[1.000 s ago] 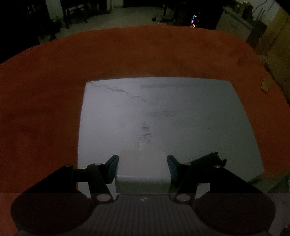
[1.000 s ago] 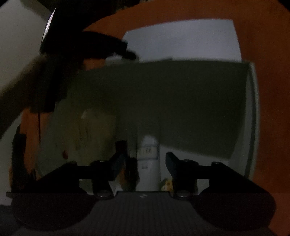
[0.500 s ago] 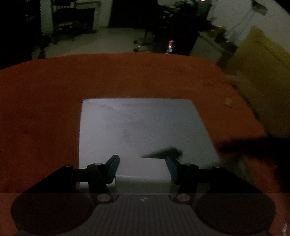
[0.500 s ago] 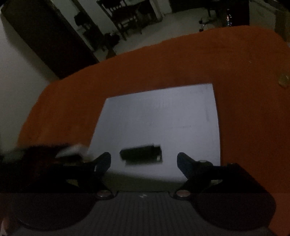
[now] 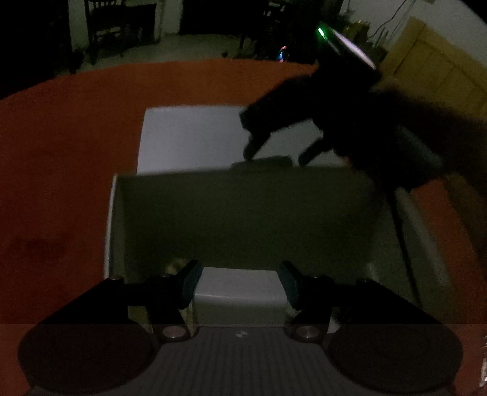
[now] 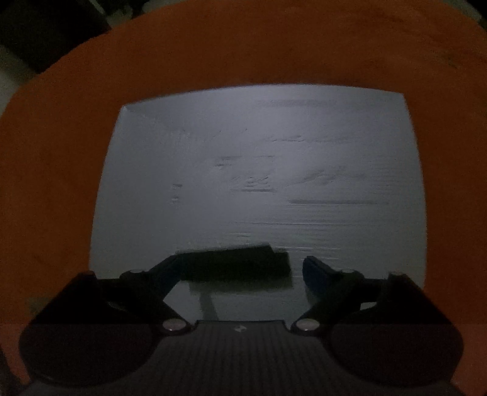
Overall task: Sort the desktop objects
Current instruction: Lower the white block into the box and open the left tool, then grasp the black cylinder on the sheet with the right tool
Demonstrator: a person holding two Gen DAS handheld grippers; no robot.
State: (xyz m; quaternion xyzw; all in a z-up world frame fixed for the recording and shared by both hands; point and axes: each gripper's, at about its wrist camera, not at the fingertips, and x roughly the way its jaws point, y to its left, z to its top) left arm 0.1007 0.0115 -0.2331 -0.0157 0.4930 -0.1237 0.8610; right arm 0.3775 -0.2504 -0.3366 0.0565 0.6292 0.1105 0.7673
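The scene is very dim. My left gripper [image 5: 240,278] is shut on a white rectangular box [image 5: 240,292] and holds it over an open storage box [image 5: 243,213]. Beyond lies a white mat [image 5: 188,137] with a small dark oblong object [image 5: 261,163] on it. The right gripper [image 5: 274,152] shows there as a dark shape, jaws open around that object. In the right wrist view my right gripper [image 6: 240,268] is open, low over the white mat [image 6: 258,167], with the dark oblong object [image 6: 234,266] lying between its fingers, touching the left one.
An orange cloth [image 6: 61,137] covers the table around the mat. In the left wrist view, dark chairs [image 5: 106,27] and a wooden cabinet [image 5: 432,70] stand beyond the table. A small light glows green [image 5: 320,31] on the right gripper's body.
My left gripper pulled back with the white box, so the storage box now fills its view. My right gripper dropped closer to the mat, jaws open around the dark object.
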